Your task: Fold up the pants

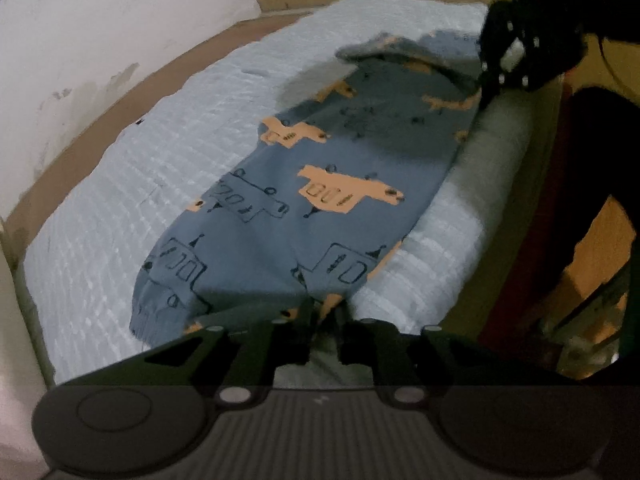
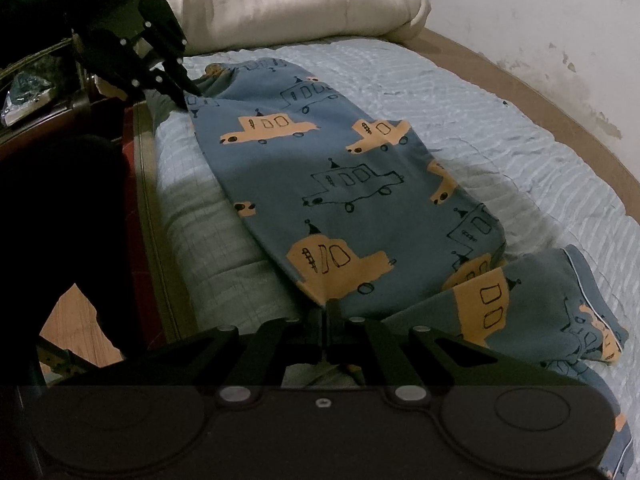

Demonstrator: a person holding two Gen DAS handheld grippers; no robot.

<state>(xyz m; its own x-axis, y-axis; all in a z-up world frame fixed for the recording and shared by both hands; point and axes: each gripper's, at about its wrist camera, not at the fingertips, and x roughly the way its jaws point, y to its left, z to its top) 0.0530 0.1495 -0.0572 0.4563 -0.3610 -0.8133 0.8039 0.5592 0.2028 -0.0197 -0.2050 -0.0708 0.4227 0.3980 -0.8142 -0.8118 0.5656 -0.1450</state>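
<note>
Blue pants (image 1: 320, 200) with orange and outlined car prints lie stretched along the near edge of a light blue bedspread (image 1: 140, 184). My left gripper (image 1: 325, 312) is shut on one end of the pants. My right gripper (image 2: 325, 312) is shut on the other end of the pants (image 2: 340, 200). Each gripper shows in the other's view: the right one (image 1: 486, 96) at the far end, the left one (image 2: 192, 94) likewise. In the right wrist view a loose part of the pants lies bunched at the right (image 2: 560, 312).
A cream folded duvet (image 2: 288, 4) lies at the head of the bed. A white scuffed wall (image 2: 540, 40) runs along the far side. The brown bed frame (image 1: 92, 152) borders the bedspread. Dark furniture (image 2: 48, 132) and wooden floor (image 2: 72, 328) lie beside the bed.
</note>
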